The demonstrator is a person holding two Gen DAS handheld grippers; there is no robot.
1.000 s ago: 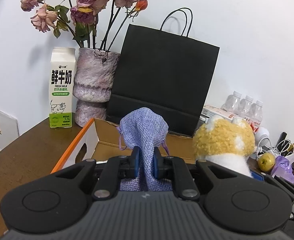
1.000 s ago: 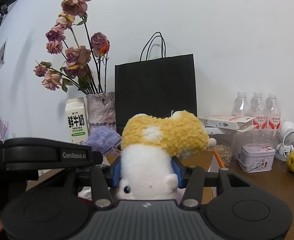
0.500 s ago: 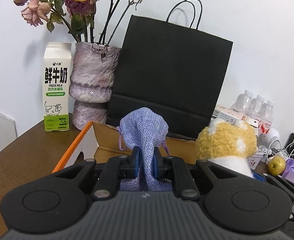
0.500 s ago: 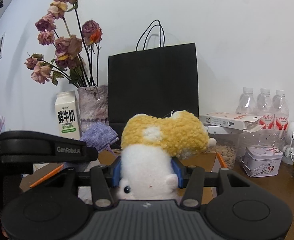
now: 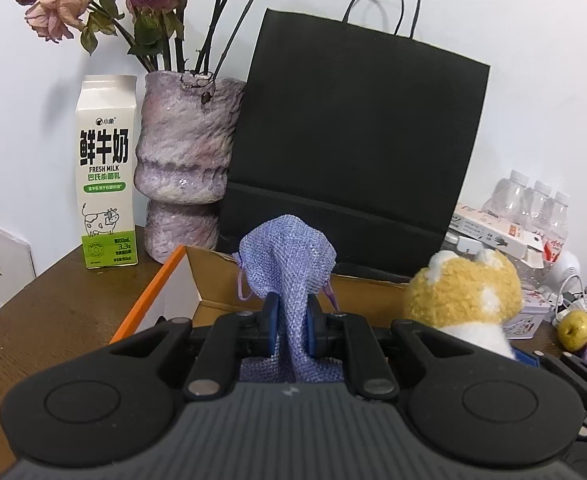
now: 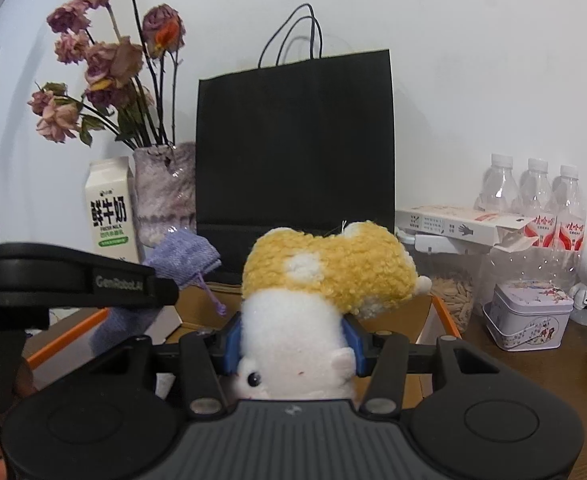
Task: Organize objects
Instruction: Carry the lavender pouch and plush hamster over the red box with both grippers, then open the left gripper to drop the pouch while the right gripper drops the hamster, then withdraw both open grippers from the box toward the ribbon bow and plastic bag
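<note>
Purple knit cloth fills the narrow gap of my left gripper [image 5: 292, 326]: its blue fingers [image 5: 271, 324] are pressed nearly together, pinching the pouch [image 5: 287, 256] by its lower part so the gathered top and drawstring stand up ahead of me. My right gripper [image 6: 293, 346] sits wider, its fingers [image 6: 232, 346] squeezing the white belly of a plush toy [image 6: 325, 268] whose yellow back bulges out above them; the toy lies tilted, face toward the camera.

Both things hang over the open cardboard box [image 5: 213, 276] with the orange edge, which stands on the brown counter [image 5: 53, 320] in front of the black paper bag [image 5: 353, 140]. A milk carton [image 5: 107, 168] and a vase [image 5: 181, 160] of dried roses stand to the box's left; bottles [image 6: 533, 188], a tin [image 6: 527, 316] and a jar of seeds stand to its right.

I judge this the carrying step: two soft items held, neither yet set down, the box the likely place for them. The next move calls for lowering each hand past the box walls without catching the flaps, keeping the two grippers apart since they ride side by side, then spreading the fingers only once the cloth and toy rest on the bottom. How full the box is I cannot tell; its floor is hidden behind my grippers.
</note>
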